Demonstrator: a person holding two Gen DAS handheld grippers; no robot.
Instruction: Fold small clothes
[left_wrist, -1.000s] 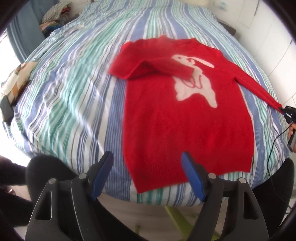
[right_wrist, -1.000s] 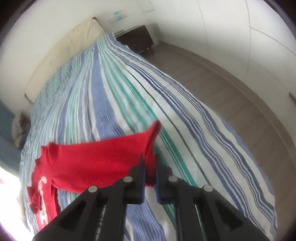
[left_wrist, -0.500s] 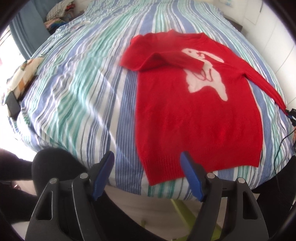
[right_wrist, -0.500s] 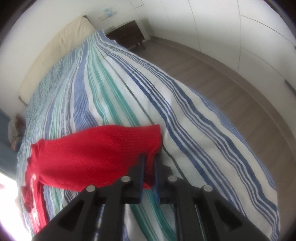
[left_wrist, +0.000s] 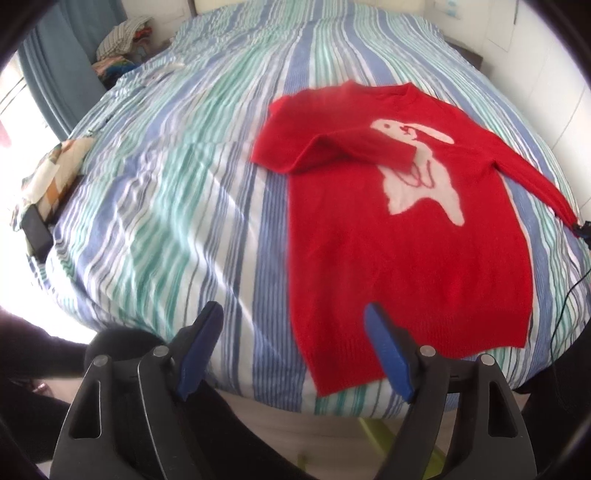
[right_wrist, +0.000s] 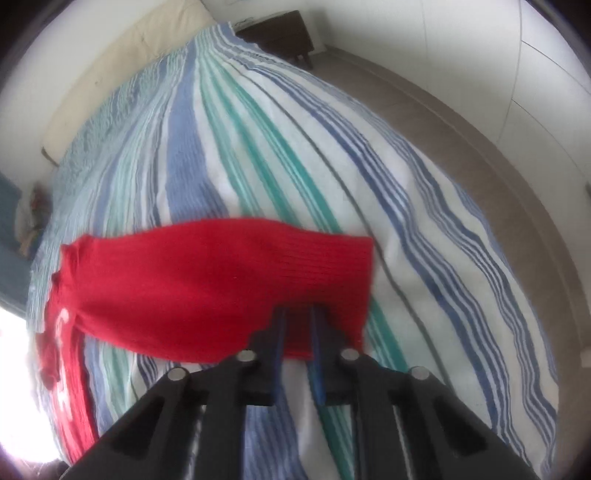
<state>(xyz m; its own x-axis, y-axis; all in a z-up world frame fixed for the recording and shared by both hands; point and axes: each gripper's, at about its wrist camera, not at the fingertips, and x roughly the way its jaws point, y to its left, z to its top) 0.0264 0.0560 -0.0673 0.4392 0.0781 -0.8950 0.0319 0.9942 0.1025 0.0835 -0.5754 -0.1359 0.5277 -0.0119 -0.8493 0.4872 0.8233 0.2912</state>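
A small red sweater (left_wrist: 399, 229) with a white rabbit print lies flat on the striped bed (left_wrist: 166, 192). Its left sleeve (left_wrist: 354, 146) is folded across the chest. Its right sleeve (left_wrist: 532, 177) stretches out to the right edge, where my right gripper (left_wrist: 581, 230) holds the cuff. In the right wrist view my right gripper (right_wrist: 297, 321) is shut on the red cuff (right_wrist: 325, 280), held just above the bed. My left gripper (left_wrist: 293, 325) is open and empty, hovering over the sweater's bottom hem near the bed's front edge.
A pile of clothes (left_wrist: 118, 48) lies at the far left corner of the bed. A patterned cloth and a dark flat object (left_wrist: 37, 229) sit at the left edge. A dark nightstand (right_wrist: 284, 33), wood floor and white wardrobe doors lie beyond the bed.
My left gripper has drawn back and shifted left, so the sweater sits further right. My right gripper has moved with the cuff, and the sleeve now spreads wider in its view.
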